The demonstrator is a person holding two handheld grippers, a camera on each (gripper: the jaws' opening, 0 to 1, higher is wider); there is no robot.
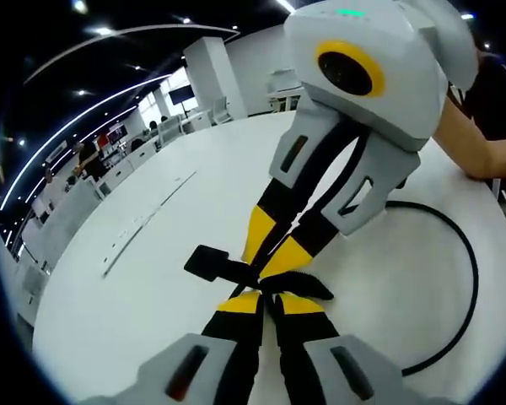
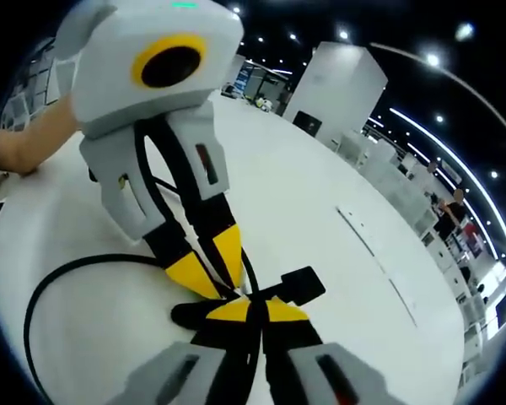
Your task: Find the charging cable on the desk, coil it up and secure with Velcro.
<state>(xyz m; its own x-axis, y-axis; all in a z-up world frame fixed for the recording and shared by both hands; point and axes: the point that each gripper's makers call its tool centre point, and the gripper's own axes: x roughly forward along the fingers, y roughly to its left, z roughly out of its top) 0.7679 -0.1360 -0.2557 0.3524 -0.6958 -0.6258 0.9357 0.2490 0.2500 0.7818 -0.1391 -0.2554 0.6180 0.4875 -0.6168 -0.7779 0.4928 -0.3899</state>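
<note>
A black charging cable (image 1: 471, 278) lies in a wide loop on the white table (image 1: 152, 278). Its strands gather where both pairs of yellow jaw tips meet. A black Velcro strap crosses there, with its square tab (image 1: 207, 262) sticking out to the left and a fuzzy end (image 1: 308, 287) to the right. My left gripper (image 1: 268, 302) is shut on the strap from below. My right gripper (image 1: 268, 263) comes down from the upper right, shut at the same knot. In the right gripper view the cable loop (image 2: 34, 304) is at the left, the tab (image 2: 302, 285) at the right, my right gripper (image 2: 257, 312) below and the left gripper (image 2: 223, 278) above.
A person's bare forearm (image 1: 481, 148) rests on the table edge beside the cable loop, also showing as a forearm (image 2: 21, 143). A thin seam (image 1: 148, 221) runs across the tabletop. Office desks, pillars and people stand far behind.
</note>
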